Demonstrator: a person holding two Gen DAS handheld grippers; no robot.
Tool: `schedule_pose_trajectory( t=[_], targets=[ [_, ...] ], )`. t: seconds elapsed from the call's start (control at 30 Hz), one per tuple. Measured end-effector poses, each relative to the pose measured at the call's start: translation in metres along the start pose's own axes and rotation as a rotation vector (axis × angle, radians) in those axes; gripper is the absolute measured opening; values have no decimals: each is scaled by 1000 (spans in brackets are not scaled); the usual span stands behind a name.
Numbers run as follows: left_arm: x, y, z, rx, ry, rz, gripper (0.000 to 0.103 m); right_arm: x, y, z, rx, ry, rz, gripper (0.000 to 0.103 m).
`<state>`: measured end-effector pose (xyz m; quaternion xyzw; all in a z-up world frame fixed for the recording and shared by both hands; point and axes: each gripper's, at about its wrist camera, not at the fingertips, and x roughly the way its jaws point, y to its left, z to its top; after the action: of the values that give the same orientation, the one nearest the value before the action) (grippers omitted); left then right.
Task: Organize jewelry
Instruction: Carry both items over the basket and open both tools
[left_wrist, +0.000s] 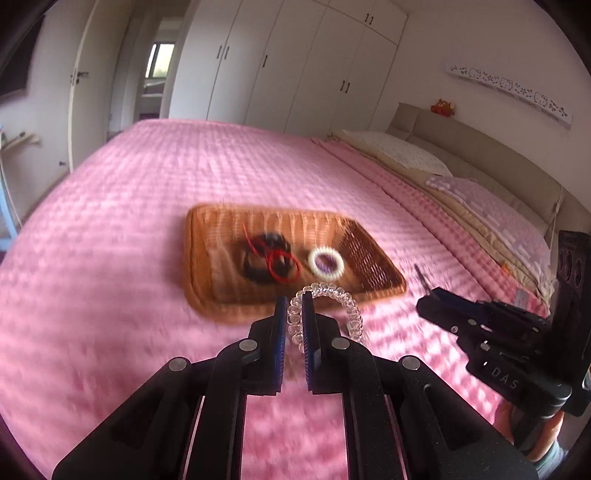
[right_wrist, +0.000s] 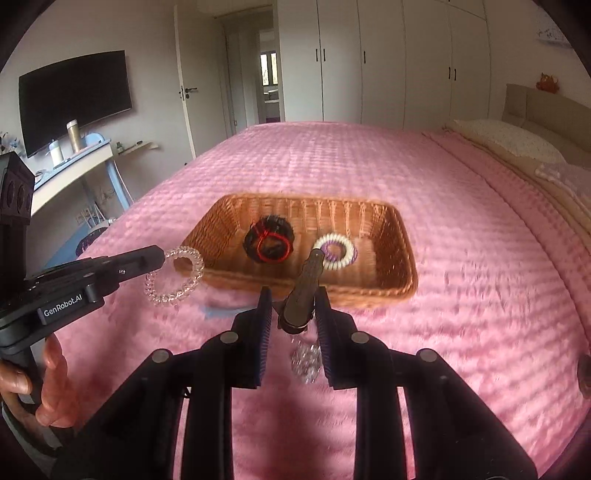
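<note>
The clear spiral bracelet (left_wrist: 327, 312) hangs pinched in the narrow tongs of the left gripper (left_wrist: 294, 301), just short of the near rim of the wicker basket (left_wrist: 380, 275) on the pink bedspread (left_wrist: 147, 184). The right gripper (right_wrist: 293, 295) clamps a dark hair clip (right_wrist: 304, 290) with a sparkly charm dangling. Carry each piece well over the rim before releasing, clear of the black-and-red bands (right_wrist: 269, 243) and white-purple ring (right_wrist: 335, 251) inside.

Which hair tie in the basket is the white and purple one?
Find the wicker basket on the pink bed. Two bundles lie inside; the white and purple hair tie is the right-hand one. Its neighbour, the black scrunchie, is dark, with red bands around it.
</note>
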<state>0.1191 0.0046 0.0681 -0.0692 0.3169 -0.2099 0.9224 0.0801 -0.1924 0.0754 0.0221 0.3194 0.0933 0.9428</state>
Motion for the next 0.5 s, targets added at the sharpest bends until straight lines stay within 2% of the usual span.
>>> schedule_pose_trajectory(
  t=[0.17, 0.23, 0.33, 0.5],
  targets=[
    [28, 7, 32, 3, -27, 63, 6, 44, -22, 39, 13, 3, 5, 21],
    [46, 12, 42, -19, -20, 86, 6, 70, -32, 50, 36, 30, 17, 21],
    [74, 20, 51, -41, 4, 91, 6, 106, -39, 59, 60, 82, 28, 21],
    [108, 26, 49, -21, 30, 132, 6, 157, -47, 60, 80, 170, 57, 21]
  ],
)
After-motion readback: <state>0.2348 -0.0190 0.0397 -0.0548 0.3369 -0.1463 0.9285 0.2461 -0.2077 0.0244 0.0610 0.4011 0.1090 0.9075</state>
